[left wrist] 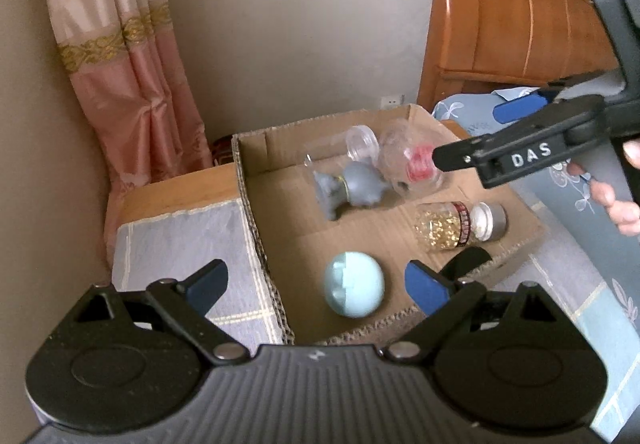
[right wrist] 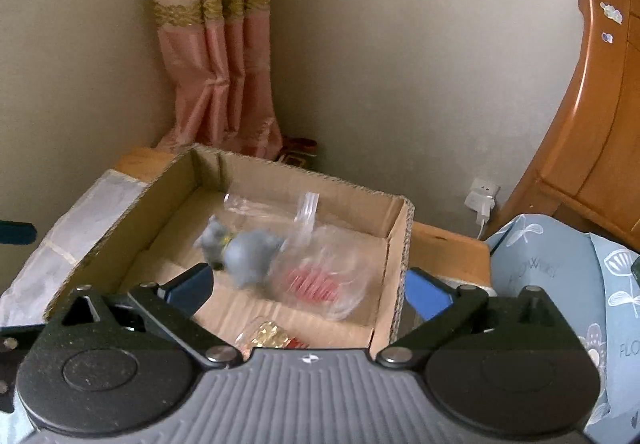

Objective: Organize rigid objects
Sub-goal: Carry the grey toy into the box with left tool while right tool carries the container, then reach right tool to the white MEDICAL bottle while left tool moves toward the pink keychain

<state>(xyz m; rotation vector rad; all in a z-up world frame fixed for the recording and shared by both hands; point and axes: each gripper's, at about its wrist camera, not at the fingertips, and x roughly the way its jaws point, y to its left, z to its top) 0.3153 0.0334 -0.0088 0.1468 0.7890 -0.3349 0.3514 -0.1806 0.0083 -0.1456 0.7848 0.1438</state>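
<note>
- Cardboard box [left wrist: 256,212] sits on a cloth-covered stand in the corner, beside a bed. All the items seen lie inside it.
- Contents: pale blue ball [left wrist: 354,283] at the near end; jar of gold flakes [left wrist: 460,226] on its side by the right wall; grey cat figure [left wrist: 348,186] tipped over mid-box; clear plastic container with red inside [left wrist: 412,164] against the figure; a clear cup [left wrist: 360,142] at the far wall.
- Left gripper [left wrist: 316,284]: jaws wide, nothing clamped. Ball lies between the fingers in that view, pads not pressing on it.
- Right gripper [right wrist: 308,286]: jaws fully spread, empty, hovering over the far right part of the box. Cat figure [right wrist: 244,250] and clear container [right wrist: 320,276] are blurred under it; I cannot tell whether they are settled.
- Judgement: drop-off into the box looks done for both hands; step in hand is clearing away to fetch whatever remains.
- To do it well: lift both tools straight up before swinging out, so the fingers clear the box walls.
- Keep the left fingers off the ball; it will roll at a nudge.
- The two tools are near each other over the box; withdraw to opposite sides.
- Jar on its side may roll too; leave it against the wall.
</note>
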